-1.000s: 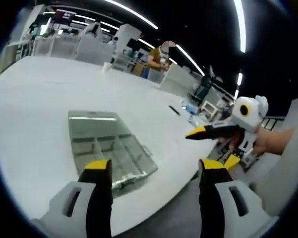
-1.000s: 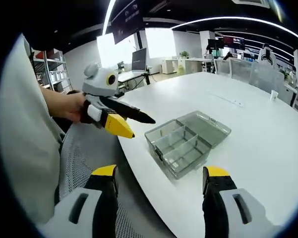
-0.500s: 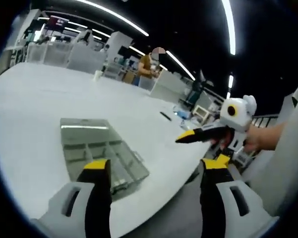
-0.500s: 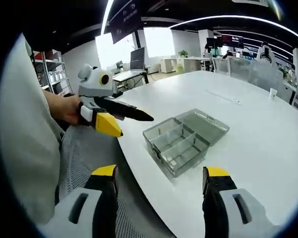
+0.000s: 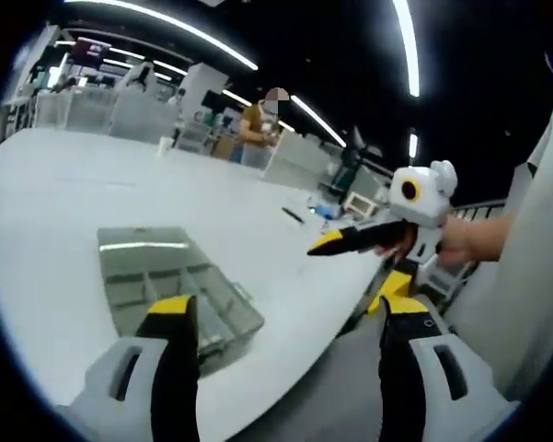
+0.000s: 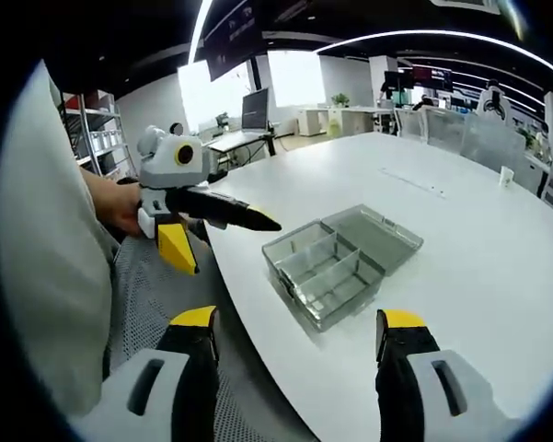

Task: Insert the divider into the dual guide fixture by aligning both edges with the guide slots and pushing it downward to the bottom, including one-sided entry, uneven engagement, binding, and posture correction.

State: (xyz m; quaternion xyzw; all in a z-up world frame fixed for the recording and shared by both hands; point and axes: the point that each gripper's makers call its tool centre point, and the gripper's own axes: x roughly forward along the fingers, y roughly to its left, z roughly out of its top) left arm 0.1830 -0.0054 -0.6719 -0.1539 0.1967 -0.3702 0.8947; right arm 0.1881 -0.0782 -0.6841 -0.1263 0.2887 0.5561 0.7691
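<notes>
Clear plastic marks the dual guide fixture (image 5: pixel 170 285), an open compartment box with its lid laid back, lying near the edge of the white table (image 5: pixel 64 184) in the left gripper view. The left gripper (image 5: pixel 281 318) hangs above that edge, jaws spread and nothing between them. The right gripper (image 5: pixel 354 249) comes in from the right, held in a hand (image 5: pixel 465 241), jaws apart and empty. Against the frame a second ago, the box sits lower and further left and the right gripper has slid leftward, though much of that is camera motion.

From the right gripper view, the fixture (image 6: pixel 336 262) lies ahead on the table (image 6: pixel 460 184), partitions visible inside. The right gripper (image 6: pixel 294 330) is released, holding nothing, short of the box. The left gripper (image 6: pixel 216 226) enters from the left, jaws parted; compared with earlier its lower jaw points more steeply down.

As I judge it, insertion has not begun: no loose divider can be picked out, neither claw carries one, so picking up, aligning and pushing down all remain.
</notes>
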